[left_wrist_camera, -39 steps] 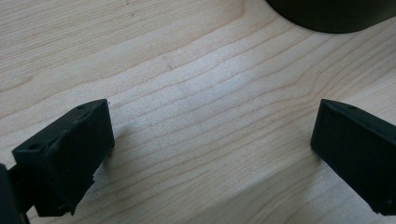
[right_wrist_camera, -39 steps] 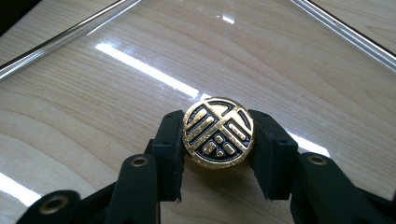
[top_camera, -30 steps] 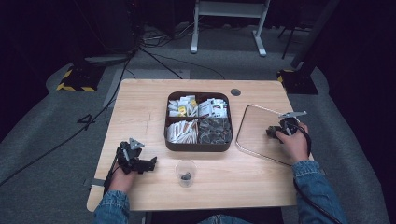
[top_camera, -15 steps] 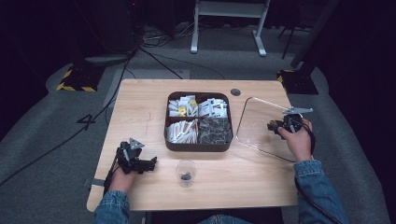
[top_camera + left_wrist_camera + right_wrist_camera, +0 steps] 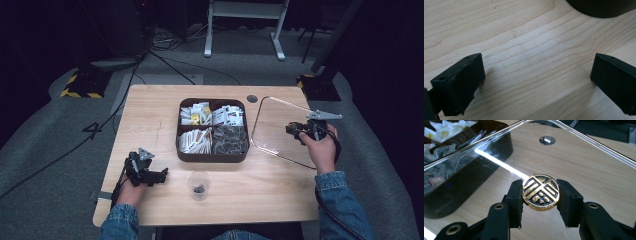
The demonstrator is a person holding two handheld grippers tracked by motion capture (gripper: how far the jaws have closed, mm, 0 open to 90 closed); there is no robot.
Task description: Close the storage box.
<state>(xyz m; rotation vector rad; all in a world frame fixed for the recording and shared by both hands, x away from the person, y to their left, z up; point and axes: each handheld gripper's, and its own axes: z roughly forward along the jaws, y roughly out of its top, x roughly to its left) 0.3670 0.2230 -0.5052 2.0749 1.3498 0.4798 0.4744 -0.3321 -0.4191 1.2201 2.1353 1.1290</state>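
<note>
A clear square lid (image 5: 275, 127) hangs tilted above the right part of the wooden table (image 5: 150, 115), its far edge raised. My right gripper (image 5: 296, 131) is shut on the lid's round gold-and-black knob (image 5: 540, 191), with one pad on each side of it. To the left of the lid stands a dark four-part box (image 5: 212, 131), uncovered, holding paper packets and dark pieces. My left gripper (image 5: 157, 176) rests low on the table at the front left. In the left gripper view its jaws stand wide open over bare wood (image 5: 536, 75), with the box's rim (image 5: 601, 7) ahead.
A small clear cup (image 5: 199, 184) with something dark in it stands at the table's front, between my hands. A round metal grommet (image 5: 251, 98) sits near the back edge. Cables and a white stand's legs (image 5: 245, 30) lie on the floor beyond.
My right hand has lifted the lid by its knob and tipped it up from the table. The left hand has kept still.
</note>
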